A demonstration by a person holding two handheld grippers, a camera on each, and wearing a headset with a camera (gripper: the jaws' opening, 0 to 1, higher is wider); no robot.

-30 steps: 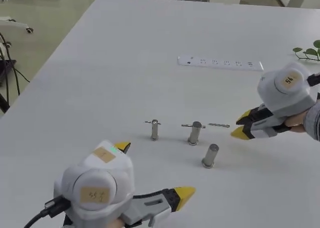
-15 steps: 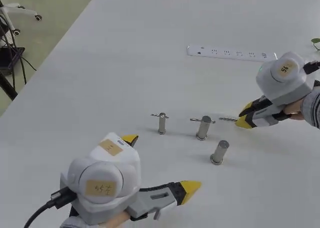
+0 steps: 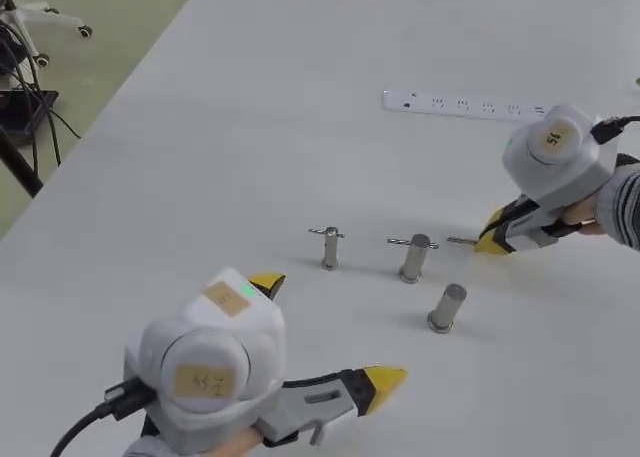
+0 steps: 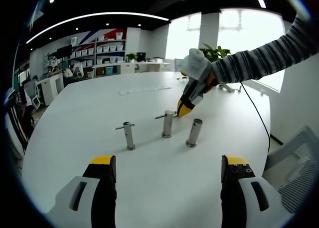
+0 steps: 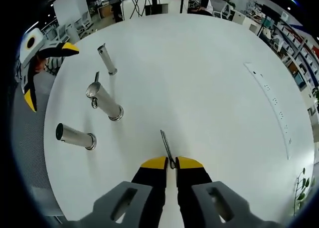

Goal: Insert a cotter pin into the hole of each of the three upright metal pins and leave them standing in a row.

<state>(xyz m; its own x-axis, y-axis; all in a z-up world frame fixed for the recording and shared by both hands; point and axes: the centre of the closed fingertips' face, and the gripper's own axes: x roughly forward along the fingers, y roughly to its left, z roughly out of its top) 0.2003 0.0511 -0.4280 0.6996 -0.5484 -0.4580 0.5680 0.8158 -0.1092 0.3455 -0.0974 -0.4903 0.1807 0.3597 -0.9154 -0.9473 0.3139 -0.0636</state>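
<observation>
Steel-grey, the left pin (image 3: 331, 248) and middle pin (image 3: 414, 258) stand cross-pinned on the table (image 3: 250, 127) in the head view, the bare pin (image 3: 447, 308) at five o'clock of the middle one; the right gripper (image 3: 488, 242), at three o'clock, pinches the last cotter pin (image 3: 460, 241). Left gripper view: the left gripper (image 4: 168, 163) has jaws wide apart, empty. Right gripper view: bare pin (image 5: 75, 136) at nine o'clock; steady it, I judge, then feed the cotter pin's tip in squarely.

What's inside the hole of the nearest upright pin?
Nothing sticks out of the nearest pin; its hole itself is too small to see. The spare cotter pin is clamped in the right gripper.
</observation>
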